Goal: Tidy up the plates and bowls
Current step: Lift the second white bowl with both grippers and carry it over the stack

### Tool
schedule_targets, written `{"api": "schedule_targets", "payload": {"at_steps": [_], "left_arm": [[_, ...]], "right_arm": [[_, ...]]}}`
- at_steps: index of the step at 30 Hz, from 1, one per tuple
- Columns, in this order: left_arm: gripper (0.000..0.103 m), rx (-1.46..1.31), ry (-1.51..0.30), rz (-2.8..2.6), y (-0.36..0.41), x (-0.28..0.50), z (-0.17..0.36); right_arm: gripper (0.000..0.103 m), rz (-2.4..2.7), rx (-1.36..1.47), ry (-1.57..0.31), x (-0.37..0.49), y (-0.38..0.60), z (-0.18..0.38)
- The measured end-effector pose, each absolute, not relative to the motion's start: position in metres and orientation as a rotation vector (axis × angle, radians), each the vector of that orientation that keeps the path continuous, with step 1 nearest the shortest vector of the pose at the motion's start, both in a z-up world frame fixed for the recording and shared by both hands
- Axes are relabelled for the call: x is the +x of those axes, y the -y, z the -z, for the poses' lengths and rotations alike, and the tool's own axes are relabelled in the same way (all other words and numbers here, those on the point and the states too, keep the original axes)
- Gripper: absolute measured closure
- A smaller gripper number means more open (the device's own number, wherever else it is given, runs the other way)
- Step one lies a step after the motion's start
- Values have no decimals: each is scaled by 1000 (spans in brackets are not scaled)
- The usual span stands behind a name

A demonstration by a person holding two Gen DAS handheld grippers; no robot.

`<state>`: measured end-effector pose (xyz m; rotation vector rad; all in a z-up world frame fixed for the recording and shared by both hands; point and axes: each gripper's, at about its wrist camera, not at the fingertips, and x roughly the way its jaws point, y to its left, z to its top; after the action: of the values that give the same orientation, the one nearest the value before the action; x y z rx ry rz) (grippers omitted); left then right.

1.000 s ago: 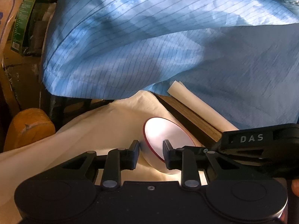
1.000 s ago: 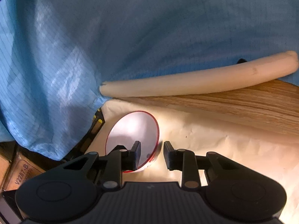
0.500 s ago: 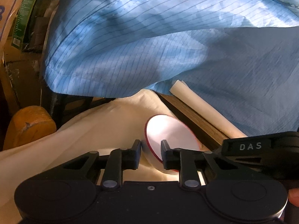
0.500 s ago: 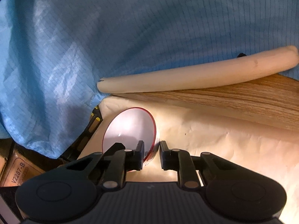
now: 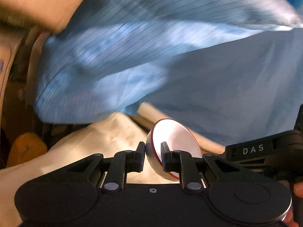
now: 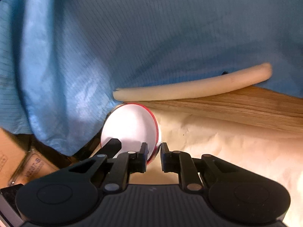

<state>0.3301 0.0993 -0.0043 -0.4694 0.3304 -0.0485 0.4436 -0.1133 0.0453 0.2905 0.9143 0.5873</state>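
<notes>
Closest to me in the left wrist view, the left gripper point(image 5: 153, 156) has the wall of the small red-rimmed white bowl point(image 5: 176, 141) between its fingers: one finger on the outside of the bowl, the other inside against the white surface. Its jaws are closing on that wall, and the pads look pressed to it. In the right wrist view, the right gripper point(image 6: 153, 156) is clamped narrow on the opposite part of the same bowl's point(image 6: 130, 126) red rim, again 1 finger inside and 1 outside. I judge that 2 pinches on opposite edges are there to keep the tilted bowl from swinging, since a single rim grip would let it pivot.

The bowl sits tipped, its open face turned toward both cameras, and it appears clear of the cream cloth point(image 6: 236, 147) that covers the near tabletop. Past the cloth a strip of bare wooden table point(image 6: 236, 104) shows, with a rolled cream tube point(image 6: 189, 89) lying along it. Behind everything hangs a blue striped garment point(image 6: 151, 37), filling the background; the left view of it is smeared by blur. No plates or other bowls are visible, so I cannot tell where this one belongs.
</notes>
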Motion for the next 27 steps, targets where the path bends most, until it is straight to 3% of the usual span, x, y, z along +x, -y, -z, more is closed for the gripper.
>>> {"api": "schedule_targets", "payload": {"at_steps": [10, 27], "left_arm": [[84, -462, -370, 133, -65, 291, -18], [84, -269, -502, 134, -14, 253, -16]], "right_arm": [[87, -567, 276, -868, 394, 156, -73], [87, -543, 253, -912, 351, 197, -55]]}}
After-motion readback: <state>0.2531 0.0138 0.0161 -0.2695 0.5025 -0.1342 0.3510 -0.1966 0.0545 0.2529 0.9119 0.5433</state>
